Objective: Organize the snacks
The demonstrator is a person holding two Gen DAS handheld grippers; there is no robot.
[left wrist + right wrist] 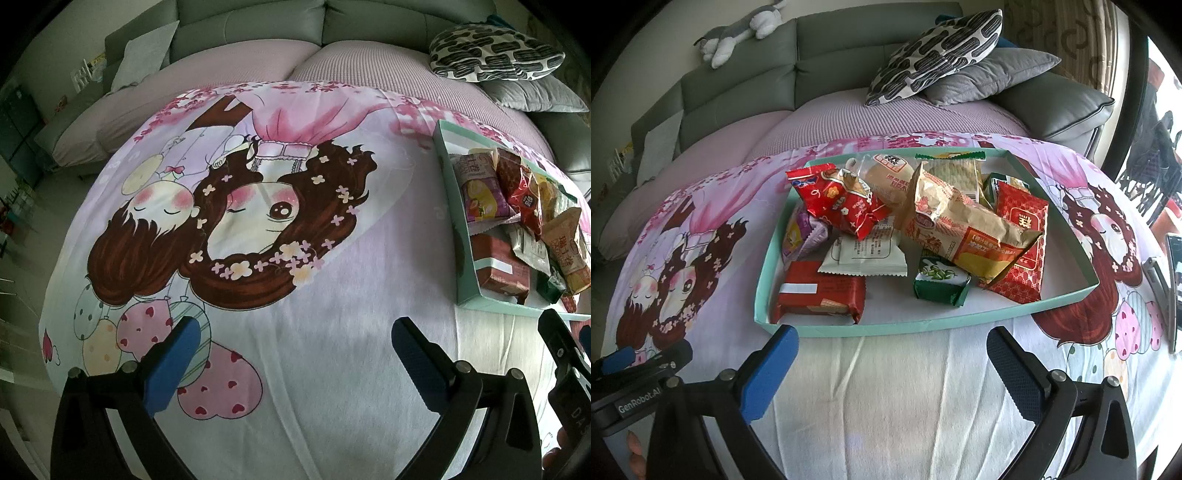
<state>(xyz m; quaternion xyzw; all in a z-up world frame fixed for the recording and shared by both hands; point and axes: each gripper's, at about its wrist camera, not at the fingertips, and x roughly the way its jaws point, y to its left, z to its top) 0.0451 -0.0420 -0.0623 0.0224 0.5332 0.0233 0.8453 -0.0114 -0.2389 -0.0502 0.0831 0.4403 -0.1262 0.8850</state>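
Observation:
A shallow teal box (886, 328) on a cartoon-print cloth holds a heap of snack packets: a dark red biscuit pack (822, 297), a red bag (842, 201), a long tan pack (964, 229), a small green pack (940, 282), a white pack (866, 254) and a red patterned pack (1021, 240). My right gripper (892, 365) is open and empty just in front of the box. My left gripper (295, 354) is open and empty over bare cloth, left of the box (452, 206). The right gripper's edge shows in the left wrist view (561, 350).
A grey sofa (738, 85) with a pink cover runs behind the table. Patterned and grey cushions (942, 48) lie at its right. A plush toy (738, 33) sits on the sofa back. A phone (1174, 291) lies at the cloth's right edge.

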